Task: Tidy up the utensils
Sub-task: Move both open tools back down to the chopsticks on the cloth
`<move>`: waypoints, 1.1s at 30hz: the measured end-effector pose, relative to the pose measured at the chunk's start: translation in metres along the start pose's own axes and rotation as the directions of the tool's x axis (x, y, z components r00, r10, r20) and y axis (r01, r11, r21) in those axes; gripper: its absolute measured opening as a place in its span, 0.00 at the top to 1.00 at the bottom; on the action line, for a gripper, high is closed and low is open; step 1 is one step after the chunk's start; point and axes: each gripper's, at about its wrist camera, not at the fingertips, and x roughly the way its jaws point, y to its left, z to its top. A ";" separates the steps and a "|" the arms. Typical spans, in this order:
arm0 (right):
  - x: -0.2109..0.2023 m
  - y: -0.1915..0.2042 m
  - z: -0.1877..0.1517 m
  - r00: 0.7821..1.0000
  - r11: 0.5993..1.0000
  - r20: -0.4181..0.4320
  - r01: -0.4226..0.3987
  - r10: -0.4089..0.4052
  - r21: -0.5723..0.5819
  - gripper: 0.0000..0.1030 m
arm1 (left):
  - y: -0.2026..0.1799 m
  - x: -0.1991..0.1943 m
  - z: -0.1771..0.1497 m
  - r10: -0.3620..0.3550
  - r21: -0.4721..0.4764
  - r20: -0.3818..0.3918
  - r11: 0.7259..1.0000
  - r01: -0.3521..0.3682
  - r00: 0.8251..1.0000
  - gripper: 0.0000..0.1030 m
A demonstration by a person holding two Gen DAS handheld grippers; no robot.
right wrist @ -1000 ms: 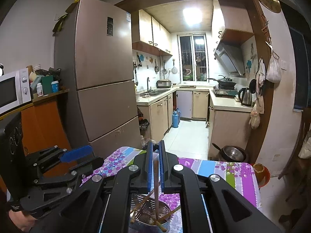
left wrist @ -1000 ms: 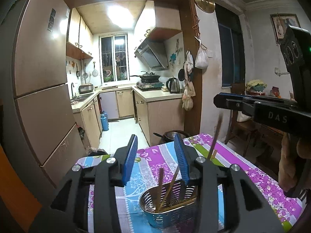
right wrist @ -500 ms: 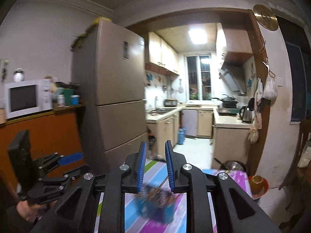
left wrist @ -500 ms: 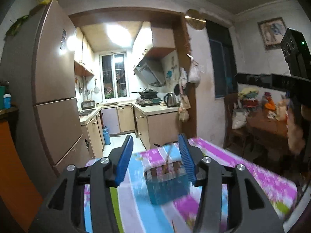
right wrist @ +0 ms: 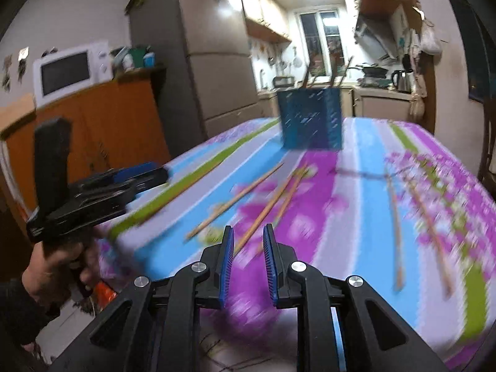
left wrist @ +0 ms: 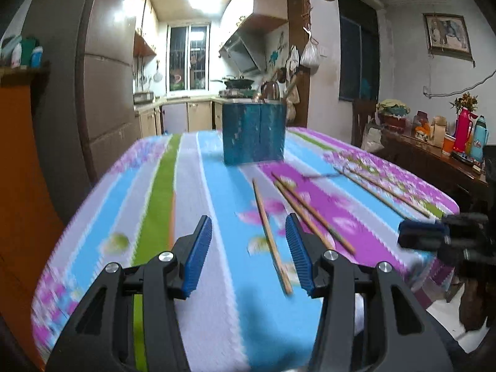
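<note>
Left gripper (left wrist: 249,255) is apart with nothing in it, low over my striped table (left wrist: 214,204). Chopsticks (left wrist: 271,232) lie loose below it; the blue holder (left wrist: 253,135) stands behind. Right gripper (right wrist: 248,262) is a little apart, empty, above more chopsticks (right wrist: 269,204).

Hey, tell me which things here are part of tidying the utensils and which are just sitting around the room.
Part of the job:
- loose chopsticks lying on the striped tablecloth
- blue utensil holder standing at the far end of the table, some chopsticks already in it

Just around:
- microwave
- fridge
- kettle
- thermos flasks on the side cabinet
</note>
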 end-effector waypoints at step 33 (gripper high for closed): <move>0.041 0.040 -0.038 0.980 0.980 0.044 0.197 -0.196 -0.025 0.80 | -0.034 0.021 -0.058 -0.063 0.101 -0.003 0.993 0.063 0.998 0.73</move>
